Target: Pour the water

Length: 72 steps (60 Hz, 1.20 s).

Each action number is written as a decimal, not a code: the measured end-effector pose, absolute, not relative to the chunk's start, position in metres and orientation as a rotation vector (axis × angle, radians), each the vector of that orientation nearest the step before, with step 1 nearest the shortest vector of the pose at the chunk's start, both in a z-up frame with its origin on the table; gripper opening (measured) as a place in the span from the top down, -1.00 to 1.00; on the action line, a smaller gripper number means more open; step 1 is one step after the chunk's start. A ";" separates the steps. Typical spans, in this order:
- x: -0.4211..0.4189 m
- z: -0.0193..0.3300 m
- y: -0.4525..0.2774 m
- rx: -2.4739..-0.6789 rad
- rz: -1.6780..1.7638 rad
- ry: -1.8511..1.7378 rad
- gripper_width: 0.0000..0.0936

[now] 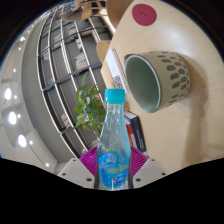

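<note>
A clear plastic water bottle (112, 140) with a light blue cap and blue label stands between my fingers, and both magenta pads (90, 160) press on its sides. My gripper (112, 168) is shut on it and holds it up. The whole view is tilted. A grey-green mug (160, 80) with a pale oval pattern lies beyond the bottle on a light table (190, 125), its open mouth turned toward the bottle's cap. The cap is close to the mug's rim, a little below it.
A green leafy plant (90, 105) shows behind the bottle. A pink round disc (146, 14) lies on the table beyond the mug. Dark shelving (55, 50) and ceiling lights fill the far side. A book-like object (135, 130) lies beside the bottle.
</note>
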<state>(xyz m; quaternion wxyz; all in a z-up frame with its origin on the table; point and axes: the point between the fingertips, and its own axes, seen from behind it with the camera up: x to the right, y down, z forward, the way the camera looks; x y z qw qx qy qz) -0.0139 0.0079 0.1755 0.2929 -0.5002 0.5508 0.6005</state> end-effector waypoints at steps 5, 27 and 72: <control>-0.004 0.176 0.011 -1.251 1.650 1.578 0.18; 0.008 0.188 -0.004 -1.204 1.692 1.706 0.15; 0.223 0.249 0.020 -1.793 0.031 0.251 0.05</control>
